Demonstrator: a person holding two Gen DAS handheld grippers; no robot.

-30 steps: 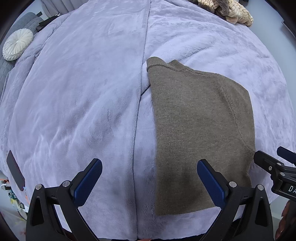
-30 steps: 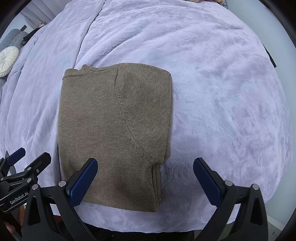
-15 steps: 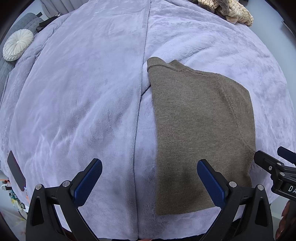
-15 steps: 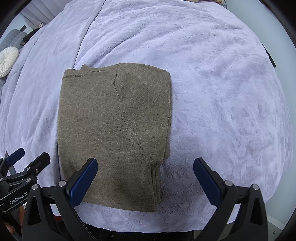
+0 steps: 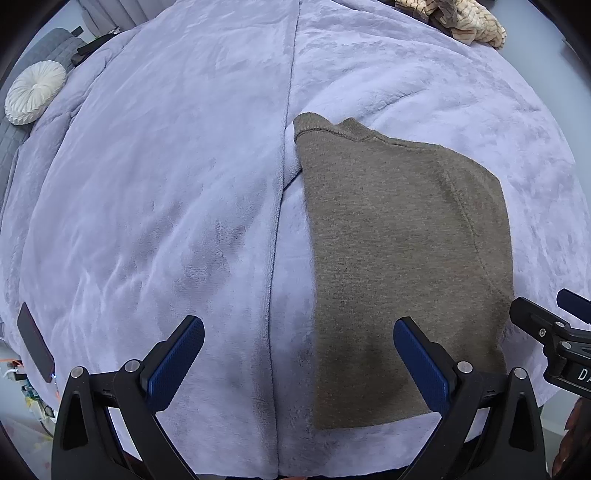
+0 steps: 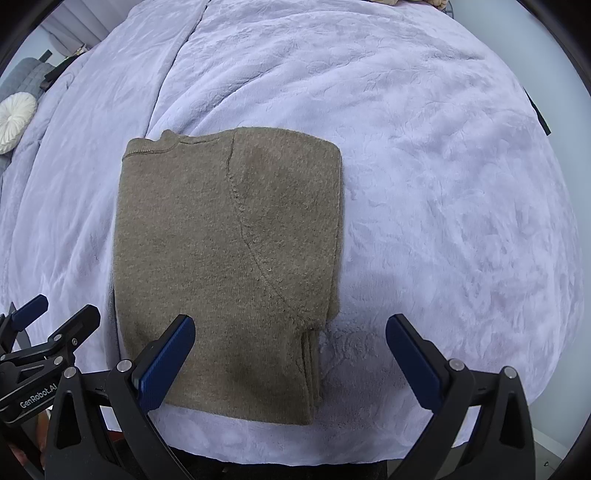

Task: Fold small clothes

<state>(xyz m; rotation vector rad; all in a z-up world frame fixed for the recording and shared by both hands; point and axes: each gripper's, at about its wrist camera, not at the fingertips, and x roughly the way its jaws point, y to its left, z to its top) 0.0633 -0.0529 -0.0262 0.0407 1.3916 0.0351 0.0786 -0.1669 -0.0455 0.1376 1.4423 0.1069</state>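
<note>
Two views show one brown sweater point(image 5: 402, 266) lying flat on the purple blanket point(image 5: 166, 192).

Left view: the left gripper point(image 5: 298, 360) is wide open and empty, over the sweater's near left edge.

Right view: the right gripper point(image 6: 290, 354) is wide open too, near the loose sleeve layers. For the next fold, pinch both near corners, catch every layer, and lift together.

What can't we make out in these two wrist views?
- Sweater inner layers: right wrist view shows only stacked edges at its lower right; sleeves hidden by the top layer.
- Beige knit item: left wrist view, cut off by the top edge.
- Dark flat object on the blanket: left wrist view, too distorted at the left edge to identify.
- Right tongs and left tongs: open, touching nothing.
</note>
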